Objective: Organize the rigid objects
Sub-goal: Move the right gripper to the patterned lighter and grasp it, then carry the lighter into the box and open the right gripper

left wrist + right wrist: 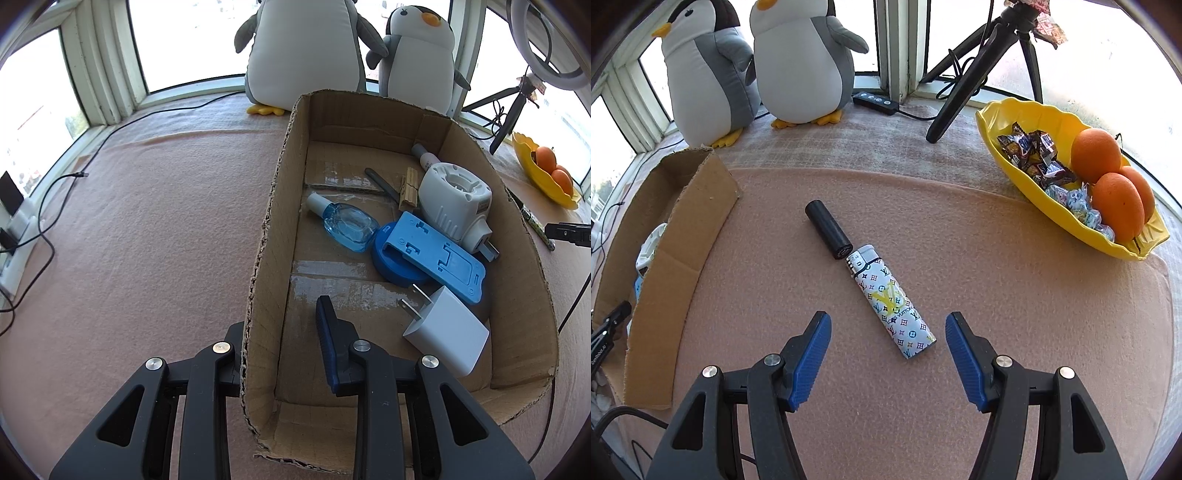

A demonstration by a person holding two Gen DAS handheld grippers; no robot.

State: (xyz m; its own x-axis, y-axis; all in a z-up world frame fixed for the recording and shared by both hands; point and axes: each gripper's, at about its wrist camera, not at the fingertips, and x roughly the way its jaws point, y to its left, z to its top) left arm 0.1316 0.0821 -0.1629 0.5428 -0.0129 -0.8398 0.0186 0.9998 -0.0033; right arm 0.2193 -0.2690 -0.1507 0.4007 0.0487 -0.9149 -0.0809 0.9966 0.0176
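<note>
Right now the white monogram-patterned lighter (891, 300) lies lengthwise between the right gripper's (886, 354) wide-open, empty fingers, while the left gripper (288, 354) pinches the brown cardboard box's (258, 258) wall.

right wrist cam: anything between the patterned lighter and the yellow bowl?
Nothing. In the right wrist view only bare pink cloth lies between the patterned lighter and the yellow bowl; the black cylinder lies off its other end.

Bright daylight floods in through the blown-out windows (192, 40) behind — shadows stay soft, focus is sharp, and fisheye bending curves both views toward dark corners.
</note>
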